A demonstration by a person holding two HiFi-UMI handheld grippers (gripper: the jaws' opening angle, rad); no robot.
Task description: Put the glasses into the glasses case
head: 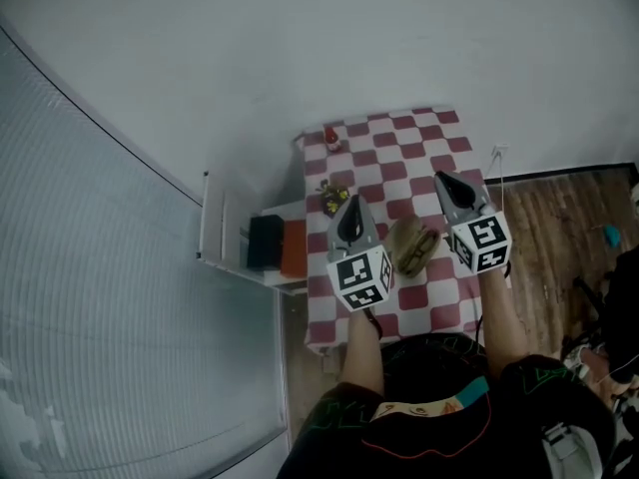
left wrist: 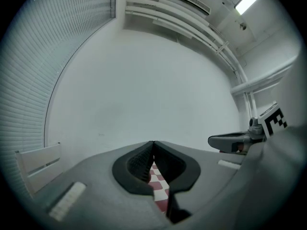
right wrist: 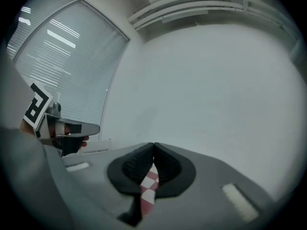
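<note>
Left hand-held gripper and right hand-held gripper are hovering over the checked tabletop, jaws pressed together, empty. Case is lying between them, likely light and soft; pinching its rim seems best. Glasses are proving too small to make out.

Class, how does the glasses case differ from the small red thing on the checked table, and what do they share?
The glasses case is olive-tan, the red thing bright red. The glasses case is much larger than the red thing. The glasses case lies in the near half; the red thing stands at the far left corner. Both rest on the checked cloth.
</note>
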